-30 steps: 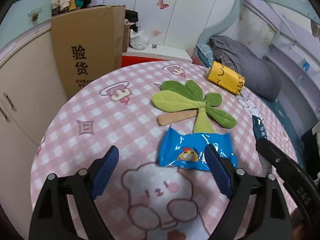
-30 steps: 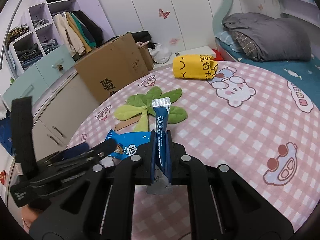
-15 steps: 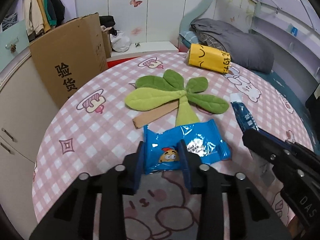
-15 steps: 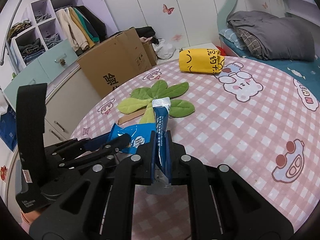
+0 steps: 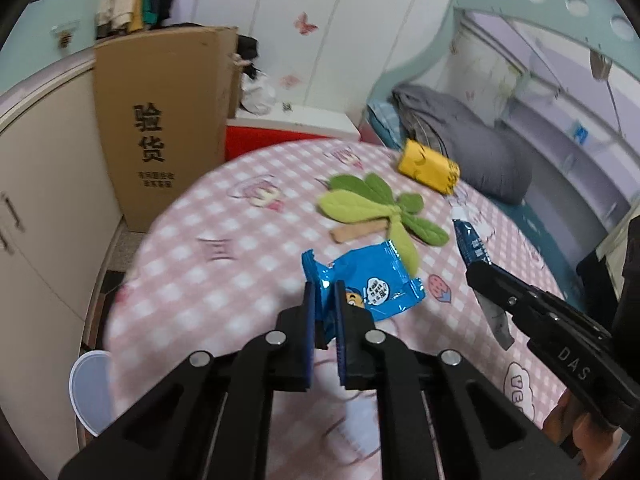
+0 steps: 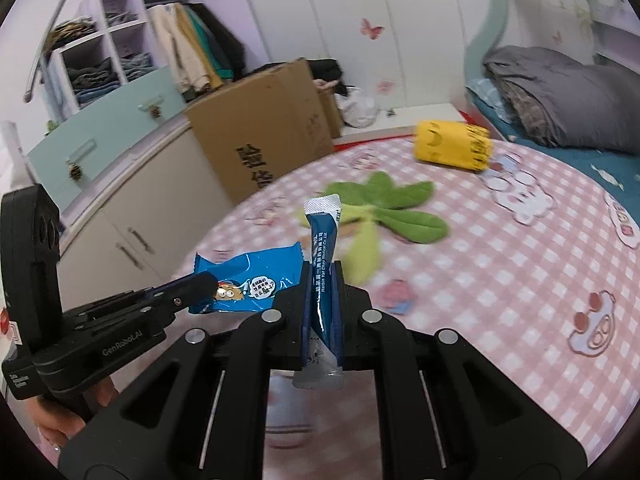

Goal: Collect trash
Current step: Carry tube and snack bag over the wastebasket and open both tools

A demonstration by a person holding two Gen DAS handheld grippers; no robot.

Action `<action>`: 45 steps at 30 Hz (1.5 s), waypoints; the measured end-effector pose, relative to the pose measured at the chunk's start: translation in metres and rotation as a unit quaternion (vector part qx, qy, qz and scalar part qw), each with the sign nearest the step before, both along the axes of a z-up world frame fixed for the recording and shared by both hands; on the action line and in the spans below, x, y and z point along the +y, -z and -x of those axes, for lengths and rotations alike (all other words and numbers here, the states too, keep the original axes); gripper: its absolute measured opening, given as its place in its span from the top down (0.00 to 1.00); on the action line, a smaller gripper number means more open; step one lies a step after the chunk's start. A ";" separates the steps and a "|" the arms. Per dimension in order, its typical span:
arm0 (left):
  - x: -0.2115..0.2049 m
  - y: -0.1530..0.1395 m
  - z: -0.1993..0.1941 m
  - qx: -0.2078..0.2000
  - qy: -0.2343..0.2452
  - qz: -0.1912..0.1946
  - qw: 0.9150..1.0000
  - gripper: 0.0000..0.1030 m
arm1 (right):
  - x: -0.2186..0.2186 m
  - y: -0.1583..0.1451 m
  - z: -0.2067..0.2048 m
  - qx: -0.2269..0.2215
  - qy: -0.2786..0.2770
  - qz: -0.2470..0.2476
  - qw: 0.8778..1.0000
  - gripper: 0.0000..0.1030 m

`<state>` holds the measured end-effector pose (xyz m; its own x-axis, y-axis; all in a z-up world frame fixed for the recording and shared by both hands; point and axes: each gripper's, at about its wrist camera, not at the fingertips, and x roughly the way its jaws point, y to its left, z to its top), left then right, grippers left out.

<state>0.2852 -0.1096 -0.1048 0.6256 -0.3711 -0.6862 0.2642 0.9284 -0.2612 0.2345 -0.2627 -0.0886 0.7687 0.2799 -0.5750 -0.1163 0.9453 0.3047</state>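
A round table [image 5: 224,248] with a pink checked cloth carried a green leaf-shaped cloth toy [image 5: 380,210] near its middle and a yellow roll [image 5: 428,165] lying on its side at the far edge. A tall cardboard box [image 5: 160,120] stood just beyond the table on the left, against the cabinets, and a bed with a grey blanket [image 6: 560,96] lay to the right. A white plastic lid [image 5: 90,388] showed below the table's near-left edge.

The left gripper [image 5: 325,308] was pressed together on the near edge of a blue snack wrapper [image 5: 372,284], which appeared to be lifted off the cloth. The right gripper [image 6: 323,296] pinched a narrow dark-blue sachet [image 6: 323,256] upright, its silver ends sticking out above and below the fingers.

The box bore large black Chinese characters. The left gripper's body read "GenRobot.AI" in the right wrist view. The print on the sachet was too small to read.
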 end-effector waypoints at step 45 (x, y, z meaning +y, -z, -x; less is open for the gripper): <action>0.412 0.147 0.044 0.104 -0.377 -0.013 0.920 0.45 | 0.421 0.162 -0.057 0.160 -0.272 0.050 0.947 0.91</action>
<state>0.2414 0.3022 -0.2516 0.5532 0.1323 -0.8225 -0.5102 0.8343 -0.2090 0.2914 0.1578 -0.2510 0.3077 0.5165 -0.7991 -0.5124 0.7976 0.3183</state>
